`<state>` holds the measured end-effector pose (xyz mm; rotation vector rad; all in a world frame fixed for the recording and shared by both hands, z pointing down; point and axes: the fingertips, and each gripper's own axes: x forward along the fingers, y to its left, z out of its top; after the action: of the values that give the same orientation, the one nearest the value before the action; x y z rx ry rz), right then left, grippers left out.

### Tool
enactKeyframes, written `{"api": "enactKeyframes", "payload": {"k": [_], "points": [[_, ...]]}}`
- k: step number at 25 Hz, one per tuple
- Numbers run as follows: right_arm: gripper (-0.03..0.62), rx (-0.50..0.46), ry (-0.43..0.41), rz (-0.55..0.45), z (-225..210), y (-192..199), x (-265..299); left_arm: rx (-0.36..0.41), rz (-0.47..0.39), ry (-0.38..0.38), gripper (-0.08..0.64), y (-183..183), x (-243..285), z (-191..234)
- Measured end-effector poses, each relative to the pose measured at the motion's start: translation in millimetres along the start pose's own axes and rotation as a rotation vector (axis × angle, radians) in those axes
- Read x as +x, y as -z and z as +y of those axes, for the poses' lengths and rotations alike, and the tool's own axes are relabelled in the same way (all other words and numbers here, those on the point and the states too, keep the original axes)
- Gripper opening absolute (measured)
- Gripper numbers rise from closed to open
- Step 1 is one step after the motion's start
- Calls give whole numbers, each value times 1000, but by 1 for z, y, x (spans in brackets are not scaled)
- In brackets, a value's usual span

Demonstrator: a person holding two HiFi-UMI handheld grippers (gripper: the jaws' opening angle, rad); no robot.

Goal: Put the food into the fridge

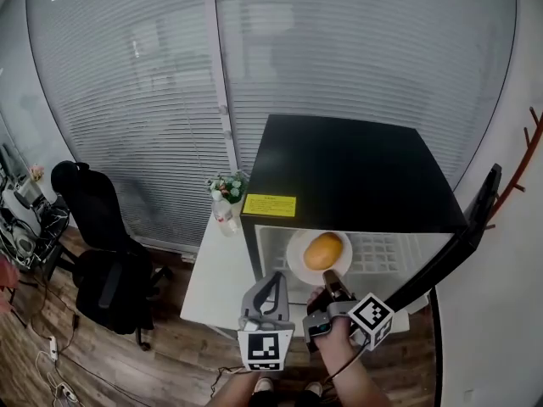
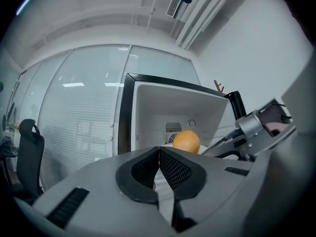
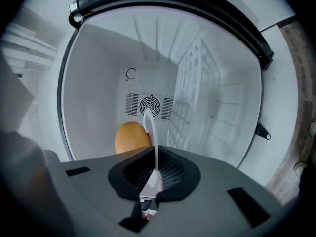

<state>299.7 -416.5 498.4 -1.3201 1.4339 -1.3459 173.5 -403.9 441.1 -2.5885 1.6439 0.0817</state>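
Note:
A round orange food (image 1: 323,251) lies on a white plate (image 1: 297,261) at the mouth of the black mini fridge (image 1: 348,172). The fridge door (image 1: 462,240) stands swung open to the right. My right gripper (image 1: 333,282) is shut on the plate's near rim. In the right gripper view the plate (image 3: 151,132) runs edge-on between the jaws of my right gripper (image 3: 155,171), with the food (image 3: 131,137) to its left and the white fridge interior beyond. My left gripper (image 1: 273,280) is shut and empty, just left of the right one. In the left gripper view my left gripper (image 2: 159,154) faces the food (image 2: 186,141).
A white table (image 1: 216,278) stands left of the fridge with a small flower vase (image 1: 227,192) on it. A black office chair (image 1: 93,219) is further left on the wooden floor. A white wire shelf (image 3: 197,93) lines the fridge interior. Window blinds fill the background.

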Motion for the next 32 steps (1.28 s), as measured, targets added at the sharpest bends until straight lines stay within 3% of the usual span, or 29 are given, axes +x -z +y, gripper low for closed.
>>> {"api": "enactKeyframes", "payload": {"k": [12,32], "points": [[32,-142,66,68,0,-2,42,-4,-24,-58,26,-6,-7,13],[34,-300,140,88,-12,12,62,-18,-16,-31,26,-2,-4,21]]}}
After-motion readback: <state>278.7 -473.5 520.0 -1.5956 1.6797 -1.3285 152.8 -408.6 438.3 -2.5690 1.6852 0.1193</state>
